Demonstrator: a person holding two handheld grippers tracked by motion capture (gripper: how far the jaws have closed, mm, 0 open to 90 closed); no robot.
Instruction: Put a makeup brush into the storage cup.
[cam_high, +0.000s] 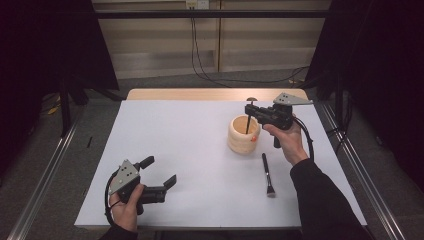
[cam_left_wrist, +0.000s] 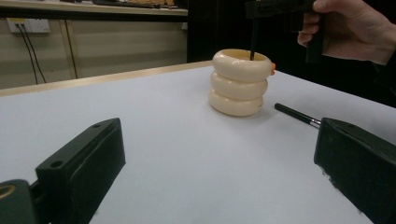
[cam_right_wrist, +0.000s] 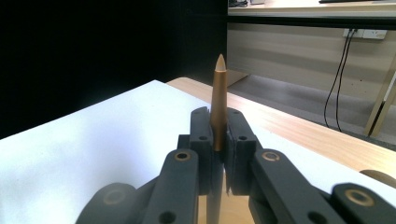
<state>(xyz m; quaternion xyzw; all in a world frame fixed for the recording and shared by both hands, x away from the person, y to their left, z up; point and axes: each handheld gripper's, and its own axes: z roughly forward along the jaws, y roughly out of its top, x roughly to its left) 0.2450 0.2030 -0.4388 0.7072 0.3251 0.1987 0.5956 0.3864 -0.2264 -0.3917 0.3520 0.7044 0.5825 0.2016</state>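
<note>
One white table (cam_high: 200, 165) with a wooden far edge stands in a dim room with a grey floor (cam_high: 165, 80), cables and a pale back wall (cam_high: 260, 40). Right of centre sits a cream ringed cup (cam_high: 243, 135). The right gripper (cam_high: 251, 109), jaws clamped on a brush (cam_high: 248, 117), holds it upright over the cup, handle dipping inside. The left gripper (cam_high: 161, 172) rests near the front edge, jaws wide apart. Another brush (cam_high: 268, 174) lies flat beside the cup.

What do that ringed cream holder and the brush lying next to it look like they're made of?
The holder looks like glazed ceramic or glossy plastic: smooth cream rings with soft highlights; which one is unclear. The brush seems to have a black plastic or painted handle and a shiny, probably metal collar above its bristles.
</note>
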